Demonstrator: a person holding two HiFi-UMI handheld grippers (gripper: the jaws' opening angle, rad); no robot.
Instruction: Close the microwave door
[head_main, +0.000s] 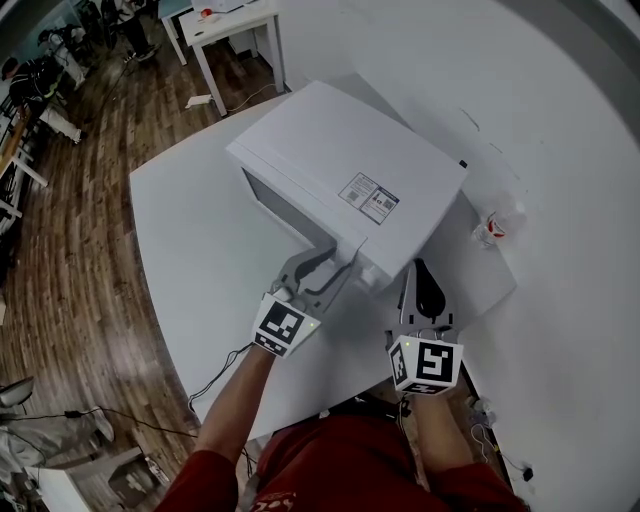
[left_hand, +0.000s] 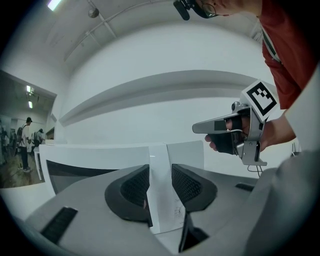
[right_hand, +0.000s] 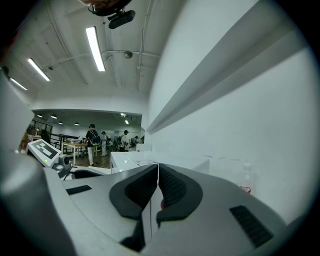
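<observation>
White microwave (head_main: 350, 165) on a table (head_main: 200, 270), its dark-windowed door (head_main: 285, 212) slightly ajar

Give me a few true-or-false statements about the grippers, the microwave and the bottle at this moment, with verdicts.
1. The left gripper has the white edge of the microwave door between its fingers. True.
2. The right gripper is holding the bottle. False: its fingers are together with nothing between them, and the bottle stands apart, by the wall.
3. The microwave sits on the floor. False: it sits on a white table.
4. The right gripper is on the far side of the microwave from the dark window. True.
5. The left gripper's fingers are pressed together. False: they stand apart, with the door edge filling the gap.
</observation>
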